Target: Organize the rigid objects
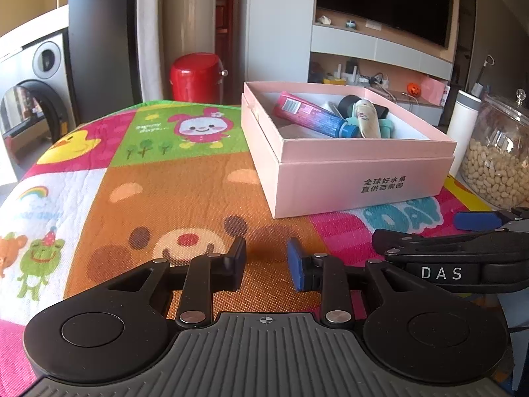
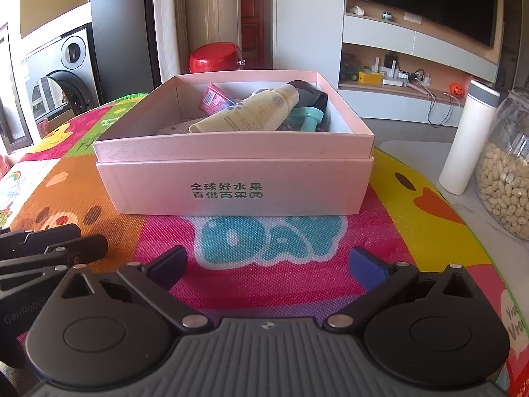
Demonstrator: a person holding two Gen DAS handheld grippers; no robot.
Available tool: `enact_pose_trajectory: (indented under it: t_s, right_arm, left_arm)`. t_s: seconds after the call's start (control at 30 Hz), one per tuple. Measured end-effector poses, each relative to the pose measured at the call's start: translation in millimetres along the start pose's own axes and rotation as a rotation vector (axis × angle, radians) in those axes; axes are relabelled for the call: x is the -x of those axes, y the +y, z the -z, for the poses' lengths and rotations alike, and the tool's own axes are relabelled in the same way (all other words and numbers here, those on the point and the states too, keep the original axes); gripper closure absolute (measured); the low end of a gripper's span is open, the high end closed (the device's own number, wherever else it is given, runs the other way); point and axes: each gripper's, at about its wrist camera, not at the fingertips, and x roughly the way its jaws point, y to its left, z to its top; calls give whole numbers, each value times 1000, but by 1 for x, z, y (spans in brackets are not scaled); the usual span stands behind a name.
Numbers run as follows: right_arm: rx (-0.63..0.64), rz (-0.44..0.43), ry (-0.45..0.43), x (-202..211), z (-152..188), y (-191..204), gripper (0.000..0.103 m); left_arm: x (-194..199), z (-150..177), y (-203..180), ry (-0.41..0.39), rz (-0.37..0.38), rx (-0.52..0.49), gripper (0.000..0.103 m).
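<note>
A pink cardboard box [image 1: 363,182] [image 2: 238,185] stands on a colourful cartoon mat [image 1: 185,192] [image 2: 264,258]. Inside lie a pink-and-blue tube [image 1: 310,115] [image 2: 215,99], a cream tube [image 1: 367,117] [image 2: 251,112], a teal item [image 2: 312,117] and a black object [image 1: 350,102] [image 2: 310,97]. My left gripper [image 1: 266,261] is open and empty, low over the mat, left of and in front of the box. My right gripper [image 2: 267,264] is open wide and empty, in front of the box; it also shows in the left wrist view [image 1: 476,231].
A glass jar of nuts [image 1: 499,158] [image 2: 506,178] and a white cylindrical bottle [image 1: 463,125] [image 2: 466,139] stand right of the box. A red bin [image 1: 196,77] [image 2: 215,58], a washing machine and a TV shelf are behind the table.
</note>
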Motion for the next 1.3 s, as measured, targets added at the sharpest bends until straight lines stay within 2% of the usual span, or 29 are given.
enact_pose_trajectory:
  t_s: [1.3]
  right_arm:
    - [-9, 11, -15, 2, 3, 1, 0]
  left_arm:
    - [0, 1, 1, -3, 6, 7, 71]
